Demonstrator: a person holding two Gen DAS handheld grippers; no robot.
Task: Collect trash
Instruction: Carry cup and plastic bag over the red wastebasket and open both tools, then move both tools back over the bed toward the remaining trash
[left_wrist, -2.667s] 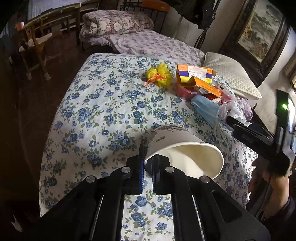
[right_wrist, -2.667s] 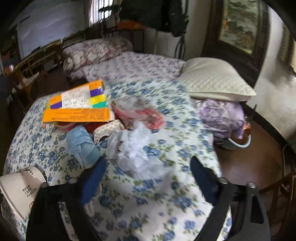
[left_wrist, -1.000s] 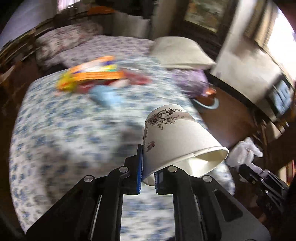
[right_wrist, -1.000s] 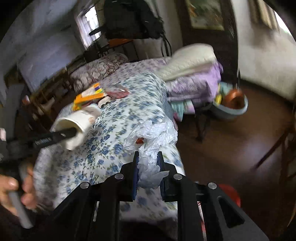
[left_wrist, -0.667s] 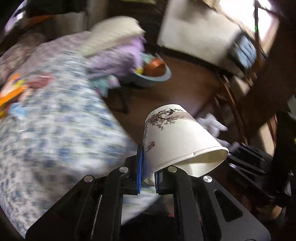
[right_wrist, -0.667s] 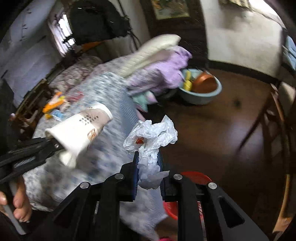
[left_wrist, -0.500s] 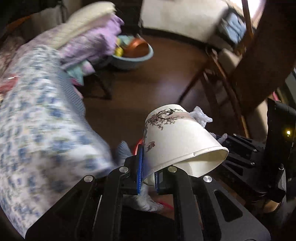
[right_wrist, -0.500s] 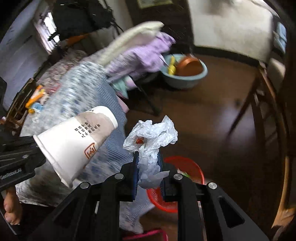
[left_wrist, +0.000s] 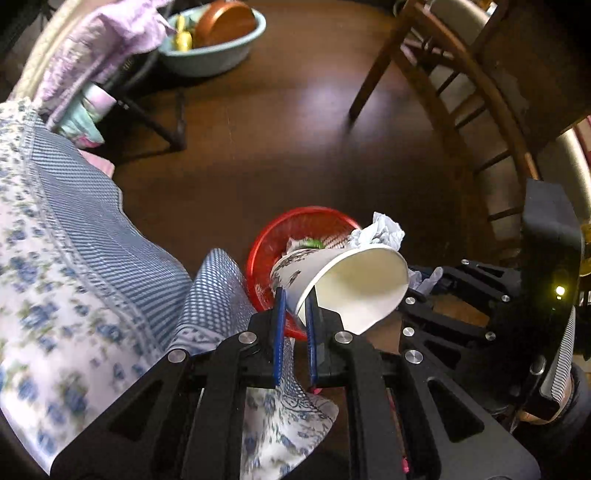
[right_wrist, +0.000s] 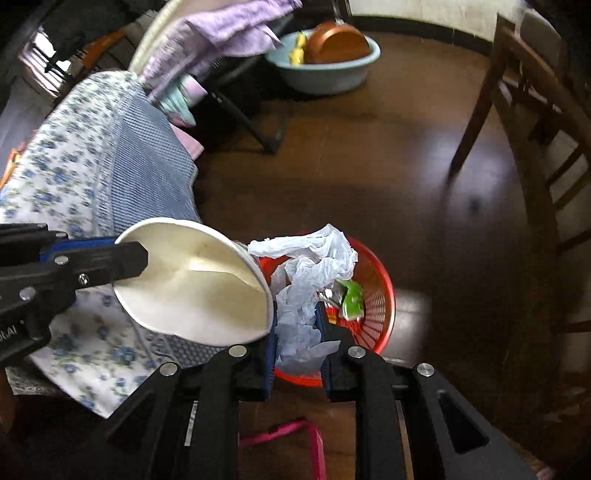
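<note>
Left hand-held gripper (left_wrist: 294, 314) clamps paper cup (left_wrist: 343, 284) rim; right hand-held gripper (right_wrist: 297, 328) narrow around plastic wad (right_wrist: 306, 284). Both just above red basket (right_wrist: 373, 295). Risk: light wad clings or drifts, cup rolls off basket rim onto floor (right_wrist: 369, 166).

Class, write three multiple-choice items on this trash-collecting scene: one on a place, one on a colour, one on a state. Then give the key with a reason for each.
1. Where does the basket stand?
A. on the bed
B. on the floor
C. on the chair

2. What colour is the basket?
A. red
B. blue
C. black

3. How is the cup held?
A. standing upright
B. lying in the basket
C. pinched by its rim in the left gripper

Key: B, dark floor shows around it; A, its mesh wall is red; C, the pads clamp the rim.
</note>
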